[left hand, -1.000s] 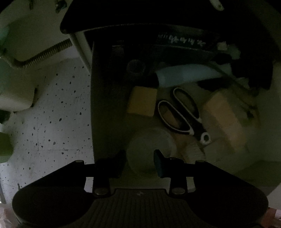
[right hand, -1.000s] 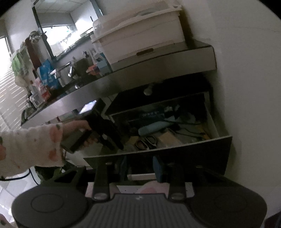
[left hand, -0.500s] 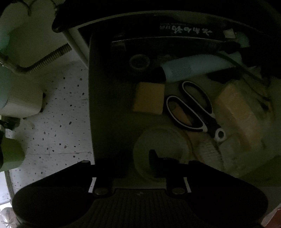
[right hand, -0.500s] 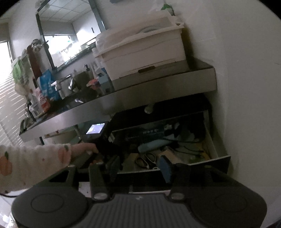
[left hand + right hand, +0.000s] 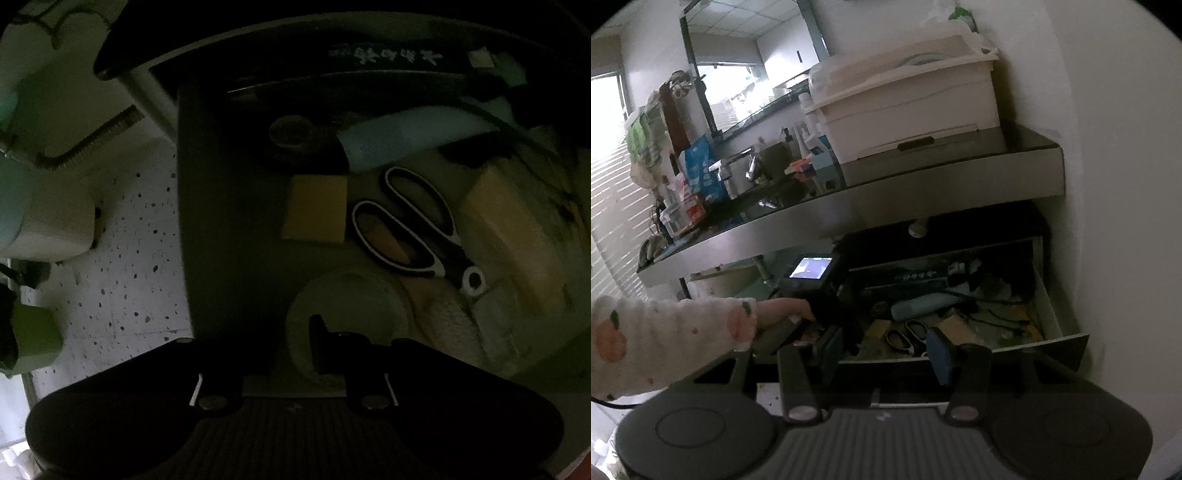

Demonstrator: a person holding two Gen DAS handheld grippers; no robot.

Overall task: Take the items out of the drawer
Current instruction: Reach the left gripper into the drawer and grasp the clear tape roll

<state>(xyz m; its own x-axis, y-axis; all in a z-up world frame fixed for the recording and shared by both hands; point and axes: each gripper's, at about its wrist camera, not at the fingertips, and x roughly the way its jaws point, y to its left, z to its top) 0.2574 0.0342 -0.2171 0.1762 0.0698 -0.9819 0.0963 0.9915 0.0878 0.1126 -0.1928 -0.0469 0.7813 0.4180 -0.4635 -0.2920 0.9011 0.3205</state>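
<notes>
The drawer [image 5: 1058, 314] is pulled open under the steel counter and full of clutter. In the dark left wrist view I see scissors [image 5: 421, 225] with black and white handles, a yellow sponge [image 5: 316, 208], a pale blue tube [image 5: 410, 138] and a round pale lid [image 5: 347, 306]. My left gripper [image 5: 284, 343] is low in the drawer, jaws apart, its right finger over the lid and its left finger against the dark drawer side. My right gripper [image 5: 884, 350] is open and empty in front of the drawer, which also shows the scissors [image 5: 905, 334].
A tan block [image 5: 513, 236] and cables lie at the drawer's right. A long black box [image 5: 384, 59] with white lettering sits at the back. The speckled floor [image 5: 129, 258] and a flexible hose [image 5: 92, 140] lie left of the drawer. A white bin [image 5: 905, 99] stands on the counter.
My left gripper has gone lower and forward into the drawer, its right finger now over the round lid. My right gripper has risen and backed off, its jaws spread a little wider.
</notes>
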